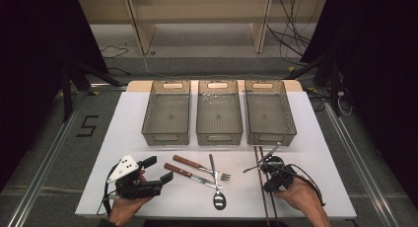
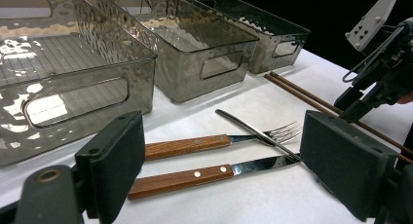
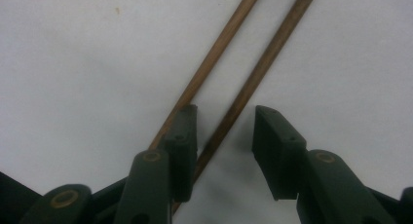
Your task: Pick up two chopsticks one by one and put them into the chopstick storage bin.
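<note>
Chopsticks, two thin brown sticks, lie side by side near the table's right front, running from the right bin toward the front edge. Three clear bins sit in a row along the far half; left bin, middle bin. Knife, fork and spoon lie crossed near the front centre.

Handling guess: light, stiff, round and smooth, so likely to roll or slip out; lying flat on the table means little to get under. Best hold looks mid-length, both sticks together, pads squeezing across them.

Right gripper points down over the sticks, jaws part-way apart, not clamped. One stick runs through the gap between the pads; the other stick passes under or just outside one pad, can't tell if touching. As set, a squeeze would likely catch one stick only.

Left gripper hovers near the front left, jaws wide apart, nothing between them, facing the knife and fork.
</note>
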The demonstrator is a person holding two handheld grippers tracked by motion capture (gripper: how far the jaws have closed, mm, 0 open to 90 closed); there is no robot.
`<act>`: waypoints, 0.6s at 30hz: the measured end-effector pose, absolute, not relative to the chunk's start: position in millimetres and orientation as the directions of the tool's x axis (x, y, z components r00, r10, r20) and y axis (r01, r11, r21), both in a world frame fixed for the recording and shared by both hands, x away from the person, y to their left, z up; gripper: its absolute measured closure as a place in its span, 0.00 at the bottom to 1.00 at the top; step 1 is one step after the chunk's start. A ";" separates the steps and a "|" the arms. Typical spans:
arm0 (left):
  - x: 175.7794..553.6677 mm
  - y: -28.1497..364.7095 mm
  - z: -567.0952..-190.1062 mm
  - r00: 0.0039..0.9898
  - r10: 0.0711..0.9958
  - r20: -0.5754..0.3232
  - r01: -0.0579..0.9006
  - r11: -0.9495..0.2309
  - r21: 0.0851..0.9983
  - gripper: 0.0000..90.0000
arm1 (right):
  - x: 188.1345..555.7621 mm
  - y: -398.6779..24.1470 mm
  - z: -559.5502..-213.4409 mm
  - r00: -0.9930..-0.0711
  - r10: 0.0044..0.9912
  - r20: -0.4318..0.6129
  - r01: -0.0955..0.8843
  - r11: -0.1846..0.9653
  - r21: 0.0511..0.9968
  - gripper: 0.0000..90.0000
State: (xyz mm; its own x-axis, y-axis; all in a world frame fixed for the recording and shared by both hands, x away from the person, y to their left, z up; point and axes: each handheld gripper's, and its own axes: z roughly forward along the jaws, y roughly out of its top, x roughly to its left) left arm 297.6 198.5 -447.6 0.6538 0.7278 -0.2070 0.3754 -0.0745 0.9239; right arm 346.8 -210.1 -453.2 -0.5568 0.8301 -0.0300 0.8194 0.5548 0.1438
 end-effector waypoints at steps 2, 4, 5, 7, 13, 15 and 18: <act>297.6 198.4 -447.6 0.653 0.728 -0.209 0.376 -0.072 0.924 0.18 | 347.1 -209.8 -453.3 -0.563 0.826 -0.028 0.816 0.561 0.141 0.71; 297.7 198.6 -447.7 0.653 0.729 -0.208 0.376 -0.073 0.924 0.18 | 347.6 -209.6 -453.1 -0.564 0.825 -0.025 0.816 0.562 0.136 0.74; 297.7 198.6 -447.7 0.653 0.729 -0.208 0.376 -0.074 0.924 0.18 | 348.0 -209.8 -453.2 -0.569 0.822 -0.026 0.813 0.567 0.136 0.75; 297.6 198.4 -447.7 0.652 0.729 -0.208 0.376 -0.073 0.924 0.18 | 348.4 -209.3 -453.1 -0.568 0.822 -0.023 0.814 0.566 0.130 0.76; 297.5 198.8 -447.5 0.653 0.729 -0.207 0.376 -0.074 0.924 0.18 | 353.2 -214.2 -452.5 -0.563 0.826 -0.006 0.820 0.560 0.122 0.86; 297.5 198.8 -447.5 0.653 0.729 -0.207 0.375 -0.074 0.924 0.18 | 354.2 -215.3 -452.5 -0.559 0.829 0.000 0.823 0.555 0.120 0.88; 297.4 198.7 -447.5 0.653 0.728 -0.206 0.375 -0.075 0.924 0.18 | 355.7 -216.3 -452.3 -0.554 0.833 0.007 0.828 0.550 0.114 0.90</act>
